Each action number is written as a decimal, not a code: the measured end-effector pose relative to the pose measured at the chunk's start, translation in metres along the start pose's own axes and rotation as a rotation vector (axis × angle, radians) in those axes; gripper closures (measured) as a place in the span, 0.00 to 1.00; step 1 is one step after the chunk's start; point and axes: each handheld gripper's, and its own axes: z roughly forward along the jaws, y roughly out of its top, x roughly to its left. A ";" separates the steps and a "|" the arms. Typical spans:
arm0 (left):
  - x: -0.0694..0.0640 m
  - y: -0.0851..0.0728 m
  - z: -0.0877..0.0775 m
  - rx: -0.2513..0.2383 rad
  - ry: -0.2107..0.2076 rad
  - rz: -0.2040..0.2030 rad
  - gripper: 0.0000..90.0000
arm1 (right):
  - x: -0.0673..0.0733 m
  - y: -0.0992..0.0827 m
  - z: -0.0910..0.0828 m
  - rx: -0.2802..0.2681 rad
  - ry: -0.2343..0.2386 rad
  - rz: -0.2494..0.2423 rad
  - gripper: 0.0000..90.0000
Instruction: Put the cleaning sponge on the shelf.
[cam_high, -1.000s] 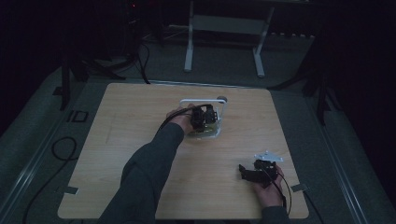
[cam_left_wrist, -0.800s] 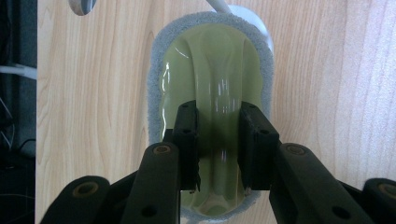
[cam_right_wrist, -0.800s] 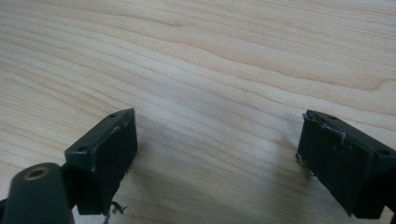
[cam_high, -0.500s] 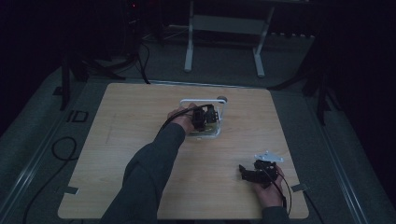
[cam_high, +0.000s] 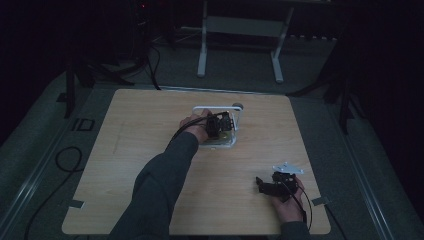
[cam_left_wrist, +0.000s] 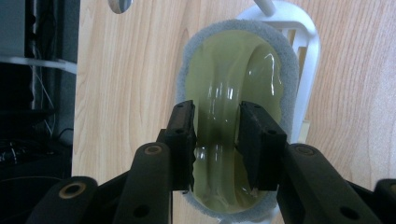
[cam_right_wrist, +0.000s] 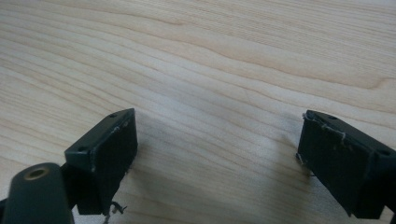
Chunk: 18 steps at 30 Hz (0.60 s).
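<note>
Slippage threatens: left hand-held gripper (cam_left_wrist: 217, 144) pinches the scrubber's (cam_left_wrist: 236, 74) glossy handle; right hand-held gripper (cam_right_wrist: 217, 161) rests wide, empty.

From the high view, the left hand-held gripper (cam_high: 221, 125) covers most of the white rack (cam_high: 235, 116). Beneath it, the yellowish scrubber (cam_left_wrist: 236, 70) has its near end cut off, middle hidden between the jaws.
</note>
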 end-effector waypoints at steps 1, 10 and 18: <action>0.000 0.000 0.000 0.001 -0.003 -0.001 0.73 | 0.000 0.000 0.000 0.000 0.000 0.000 0.13; 0.001 -0.001 -0.006 -0.012 -0.007 -0.012 0.68 | 0.000 0.000 0.000 -0.001 0.000 0.002 0.13; -0.001 -0.002 -0.016 -0.031 -0.001 0.002 0.67 | 0.000 -0.001 -0.001 0.000 0.000 0.001 0.13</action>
